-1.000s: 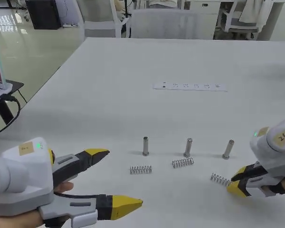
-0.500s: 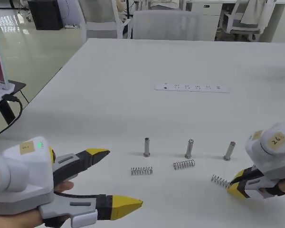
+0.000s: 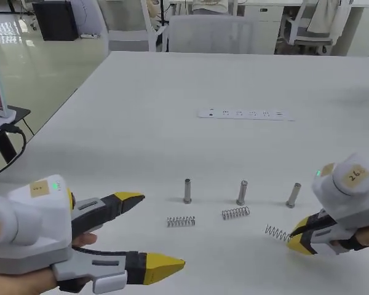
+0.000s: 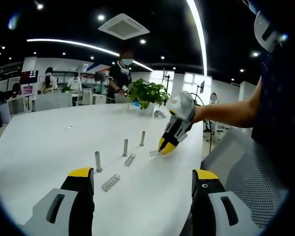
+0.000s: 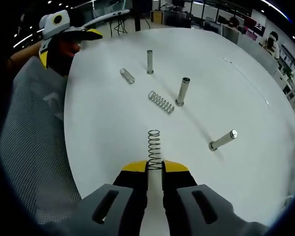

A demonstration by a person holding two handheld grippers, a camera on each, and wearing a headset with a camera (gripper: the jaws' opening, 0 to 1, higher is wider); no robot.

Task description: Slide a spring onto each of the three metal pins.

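Note:
Three metal pins stand upright in a row on the white table: left (image 3: 187, 190), middle (image 3: 242, 192), right (image 3: 293, 195). One loose spring (image 3: 181, 221) lies before the left pin and another (image 3: 235, 212) before the middle pin. My right gripper (image 3: 293, 236) is shut on the near end of the third spring (image 3: 275, 232), which points ahead from its closed jaws (image 5: 154, 142). The right pin (image 5: 222, 140) stands just beyond it to the right. My left gripper (image 3: 160, 230) hovers open at the near left, nothing between its fingers (image 4: 81, 174).
A flat white socket strip (image 3: 246, 114) lies mid-table beyond the pins. Chairs (image 3: 215, 31) stand at the far edge. The table's left edge (image 3: 61, 110) drops to the floor. A potted plant (image 4: 146, 93) and a standing person (image 4: 120, 78) are past the table.
My right gripper has shifted a little to the left, and the spring in its jaws has gone with it. The left gripper has stayed put.

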